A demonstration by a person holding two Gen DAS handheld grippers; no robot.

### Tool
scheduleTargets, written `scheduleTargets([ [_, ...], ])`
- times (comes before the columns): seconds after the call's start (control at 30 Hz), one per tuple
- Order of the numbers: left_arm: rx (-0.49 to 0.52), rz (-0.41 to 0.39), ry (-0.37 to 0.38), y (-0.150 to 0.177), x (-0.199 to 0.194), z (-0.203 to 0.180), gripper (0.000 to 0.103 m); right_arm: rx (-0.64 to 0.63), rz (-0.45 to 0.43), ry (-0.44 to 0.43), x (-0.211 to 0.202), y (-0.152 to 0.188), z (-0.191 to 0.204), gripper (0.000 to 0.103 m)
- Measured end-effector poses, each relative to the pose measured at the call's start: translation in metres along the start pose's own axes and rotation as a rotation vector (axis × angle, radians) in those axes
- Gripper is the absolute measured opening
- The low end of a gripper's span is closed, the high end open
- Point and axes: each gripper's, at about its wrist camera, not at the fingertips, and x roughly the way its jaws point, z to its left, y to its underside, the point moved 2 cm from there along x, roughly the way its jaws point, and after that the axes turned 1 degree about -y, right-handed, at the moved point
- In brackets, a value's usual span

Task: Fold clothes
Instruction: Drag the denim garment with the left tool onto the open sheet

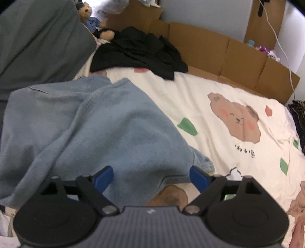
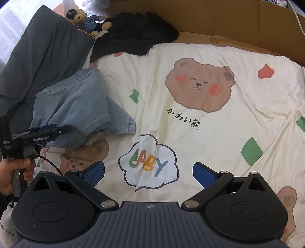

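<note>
**Blue shirt lies to the left, under the left hand-held gripper**

Cream bed cover printed with brown bears (image 2: 200,118) fills both views, walled at the far side by brown cardboard panels (image 2: 219,17). At the head end a dark grey pillow (image 2: 43,49) leans beside a crumpled black garment (image 2: 133,36), and a small teddy bear in a blue uniform (image 2: 85,20) sits above them.

Next in size, the light blue cotton shirt (image 2: 76,106) lies rumpled on the left part of the bed, against the grey pillow, its long axis running from that pillow down toward the near edge. Whether it is half folded or only bunched cannot be told.

The left hand-held gripper (image 1: 151,176) hovers right over the shirt's near hem, its blue pads spread wide with cloth between them but not pinched. The right hand-held gripper (image 2: 148,172) is also spread, holding nothing, and points at the bare cover over the "BABY" speech bubble (image 2: 150,162), so the shirt lies well off to its left. The left one is clearly nearer.
</note>
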Motion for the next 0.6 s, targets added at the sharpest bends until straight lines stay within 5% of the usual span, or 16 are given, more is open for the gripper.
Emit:
scheduleTargets([
  [0.2, 0.065, 0.002, -0.053, -0.006, 0.011, -0.006, 0.092, 0.008, 0.012, -0.015, 0.01, -0.006, 0.004, 0.102],
  [0.3, 0.024, -0.041, -0.027, -0.013, -0.003, 0.009, 0.092, 0.011, 0.019, -0.023, 0.015, -0.009, 0.005, 0.102],
  [0.6, -0.041, -0.083, -0.143, -0.02, -0.036, 0.078, 0.092, -0.038, -0.003, -0.147, 0.043, -0.033, 0.037, 0.101],
])
